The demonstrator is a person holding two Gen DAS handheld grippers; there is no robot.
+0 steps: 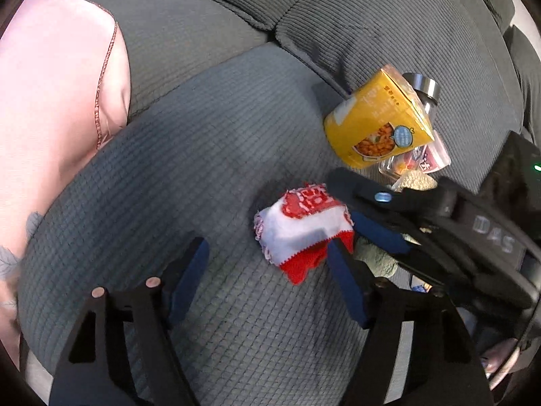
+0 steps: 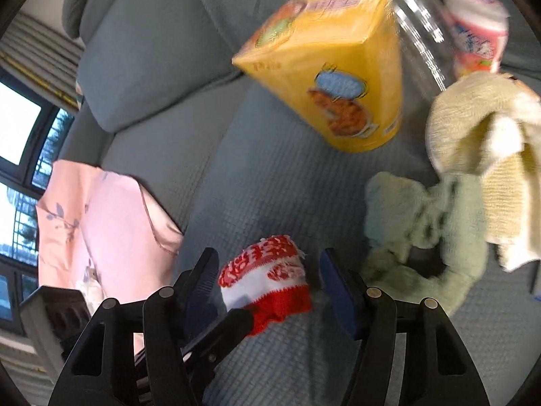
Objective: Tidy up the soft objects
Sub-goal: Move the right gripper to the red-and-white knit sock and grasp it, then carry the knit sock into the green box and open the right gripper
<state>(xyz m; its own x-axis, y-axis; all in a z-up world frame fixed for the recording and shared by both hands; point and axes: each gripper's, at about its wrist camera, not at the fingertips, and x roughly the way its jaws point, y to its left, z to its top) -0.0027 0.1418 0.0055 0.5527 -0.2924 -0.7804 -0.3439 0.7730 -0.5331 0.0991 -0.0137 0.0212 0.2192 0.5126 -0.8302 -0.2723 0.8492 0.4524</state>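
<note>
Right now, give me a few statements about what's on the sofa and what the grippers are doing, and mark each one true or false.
1. The red and white knitted cloth lies between the fingers of the right gripper. True.
2. The yellow box lies on the pink fabric. False: it rests on the grey sofa cushion, well apart from the pink fabric.
3. The left gripper is shut on the knitted cloth. False: it is open, and the cloth lies by one fingertip.
4. A pale green cloth lies beside a cream one. True.
5. The pink and white cup is behind the yellow box, away from the grippers. True.
</note>
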